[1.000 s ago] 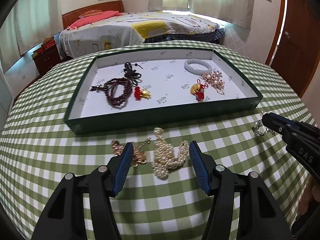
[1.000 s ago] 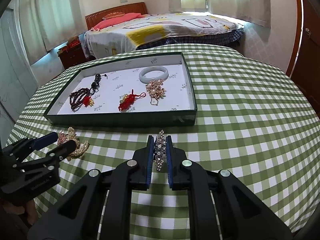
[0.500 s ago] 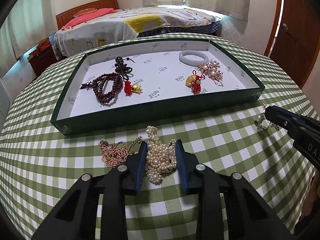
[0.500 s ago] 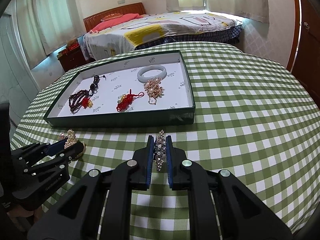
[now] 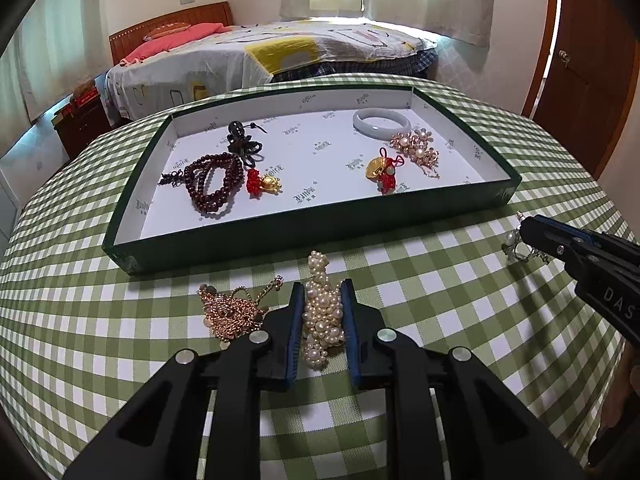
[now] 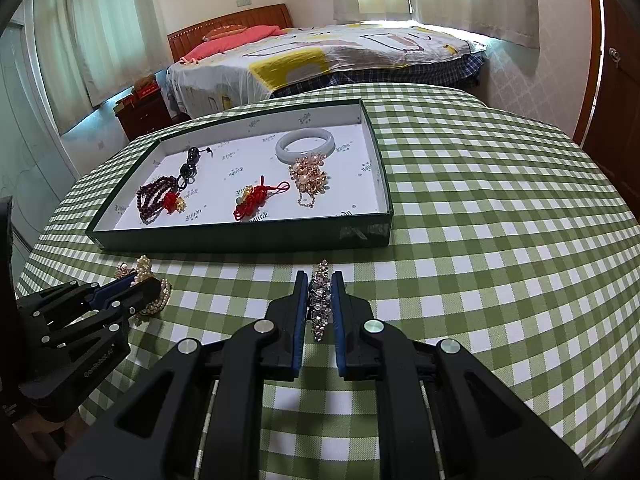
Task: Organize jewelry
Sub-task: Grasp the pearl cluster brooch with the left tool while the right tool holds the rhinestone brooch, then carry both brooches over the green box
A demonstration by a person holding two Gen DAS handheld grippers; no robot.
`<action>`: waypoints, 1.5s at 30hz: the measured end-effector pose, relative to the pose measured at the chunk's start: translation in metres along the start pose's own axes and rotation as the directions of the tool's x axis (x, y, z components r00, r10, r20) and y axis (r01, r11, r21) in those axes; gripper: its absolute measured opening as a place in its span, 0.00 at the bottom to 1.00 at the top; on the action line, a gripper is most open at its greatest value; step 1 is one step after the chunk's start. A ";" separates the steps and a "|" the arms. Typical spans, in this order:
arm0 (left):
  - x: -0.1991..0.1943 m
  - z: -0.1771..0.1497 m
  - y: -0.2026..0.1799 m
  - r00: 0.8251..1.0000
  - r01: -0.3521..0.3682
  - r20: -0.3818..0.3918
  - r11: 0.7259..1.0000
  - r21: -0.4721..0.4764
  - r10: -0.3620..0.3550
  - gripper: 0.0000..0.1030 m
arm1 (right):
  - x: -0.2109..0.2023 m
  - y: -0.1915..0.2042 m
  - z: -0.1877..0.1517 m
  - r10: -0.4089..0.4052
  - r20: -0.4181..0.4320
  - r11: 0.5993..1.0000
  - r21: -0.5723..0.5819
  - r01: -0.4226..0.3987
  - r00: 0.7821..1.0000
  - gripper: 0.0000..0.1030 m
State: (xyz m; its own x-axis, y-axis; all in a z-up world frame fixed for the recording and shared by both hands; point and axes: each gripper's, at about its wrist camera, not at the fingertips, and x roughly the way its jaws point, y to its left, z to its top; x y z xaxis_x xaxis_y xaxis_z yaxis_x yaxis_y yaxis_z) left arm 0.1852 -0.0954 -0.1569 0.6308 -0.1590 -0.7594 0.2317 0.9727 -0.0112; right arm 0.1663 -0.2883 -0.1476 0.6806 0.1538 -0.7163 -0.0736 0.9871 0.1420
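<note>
My left gripper (image 5: 322, 294) is shut on a cream pearl necklace (image 5: 322, 312) on the checked cloth, in front of the green tray (image 5: 256, 240). A gold chain piece (image 5: 232, 312) lies just left of it. My right gripper (image 6: 318, 284) is shut on a silver rhinestone piece (image 6: 320, 300), also seen in the left wrist view (image 5: 516, 242). The tray (image 6: 240, 240) holds dark red beads (image 5: 212, 184), a black knot charm (image 5: 242, 142), two red-and-gold charms (image 5: 384, 168), a white bangle (image 5: 382, 122) and a pearl-and-gold cluster (image 5: 418, 150).
The round table with green checked cloth (image 6: 500, 220) drops off at its curved edges. A bed (image 5: 260, 56) stands behind it, a wooden door (image 5: 592, 64) at the right, and a low wooden cabinet (image 5: 80, 116) at the left.
My left gripper has closed from wide open onto the pearl necklace. The right gripper has stayed shut on the rhinestone piece, nearly still.
</note>
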 end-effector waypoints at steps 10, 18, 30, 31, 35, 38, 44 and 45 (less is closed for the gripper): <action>-0.029 0.009 0.001 0.997 0.023 0.070 1.000 -0.002 -0.023 0.18 | -0.013 0.003 0.007 0.030 0.028 1.000 0.008 -0.030 0.999 0.12; -0.054 0.034 0.006 0.985 0.051 0.167 0.999 -0.005 -0.050 0.18 | -0.023 0.017 0.032 0.080 0.083 0.997 -0.003 -0.080 0.993 0.12; -0.034 0.095 0.021 0.960 0.043 0.278 0.999 -0.020 -0.036 0.18 | 0.003 0.051 0.096 0.157 0.171 0.987 -0.048 -0.151 0.973 0.12; -0.026 0.100 0.024 0.961 0.038 0.275 0.999 -0.023 -0.030 0.18 | 0.009 0.054 0.101 0.156 0.172 0.987 -0.053 -0.149 0.973 0.12; 0.007 0.111 0.033 0.975 0.025 0.222 0.999 -0.043 -0.015 0.18 | 0.040 0.056 0.111 0.152 0.142 0.988 -0.049 -0.146 0.978 0.12; 0.036 0.114 0.043 0.989 0.026 0.148 0.996 -0.082 -0.014 0.18 | 0.068 0.057 0.112 0.141 0.090 0.989 -0.047 -0.137 0.986 0.12; 0.070 0.111 0.049 0.999 0.032 0.039 0.994 -0.104 -0.028 0.18 | 0.107 0.058 0.107 0.136 -0.002 0.990 -0.027 -0.136 0.991 0.12; 0.071 0.110 0.048 0.999 0.032 0.030 0.994 -0.100 -0.029 0.18 | 0.112 0.057 0.106 0.133 -0.017 0.991 -0.025 -0.134 0.991 0.12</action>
State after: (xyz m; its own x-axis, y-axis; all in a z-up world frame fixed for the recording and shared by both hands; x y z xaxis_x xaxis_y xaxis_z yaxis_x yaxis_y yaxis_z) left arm 0.3229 -0.0787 -0.1397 0.6460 -0.1924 -0.7387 0.1768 0.9791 -0.1004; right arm 0.3154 -0.2190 -0.1471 0.6522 0.2847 -0.7025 -0.1822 0.9585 0.2193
